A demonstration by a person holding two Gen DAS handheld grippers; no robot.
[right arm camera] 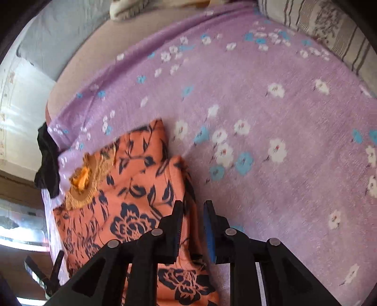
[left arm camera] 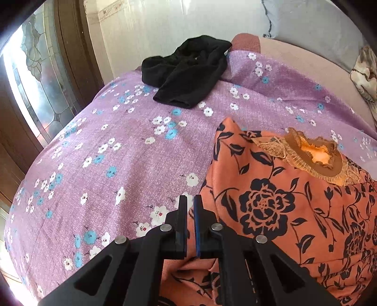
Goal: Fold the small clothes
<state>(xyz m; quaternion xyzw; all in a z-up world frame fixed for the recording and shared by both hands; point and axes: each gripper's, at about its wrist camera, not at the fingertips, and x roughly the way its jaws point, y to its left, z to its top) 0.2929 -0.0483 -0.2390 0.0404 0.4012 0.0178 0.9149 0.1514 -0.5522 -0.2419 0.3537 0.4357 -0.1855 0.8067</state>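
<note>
Left tongs (left arm camera: 190,200) pinched on orange floral garment (left arm camera: 271,200); right tongs (right arm camera: 193,204) slightly parted over its edge

A purple sheet (left arm camera: 132,150) printed with small white and blue flowers covers the bed. Beyond its far edge a strip of plain pinkish-beige bedding (left arm camera: 292,51) is bare, and a grey pillow (left arm camera: 315,21) lies against the far side of that strip. At the right edge of the bed, in the left wrist view, sits a cream and brown patterned cushion (left arm camera: 365,75). The right wrist view shows a striped, patterned pillow (right arm camera: 325,28) at the far right corner of the sheet. Past the left edge of the bed stands a dark wooden door (left arm camera: 70,54) beside a leaded glass pane (left arm camera: 35,70) with bright light coming through. A pale wall (left arm camera: 146,28) rises behind the bed.
</note>
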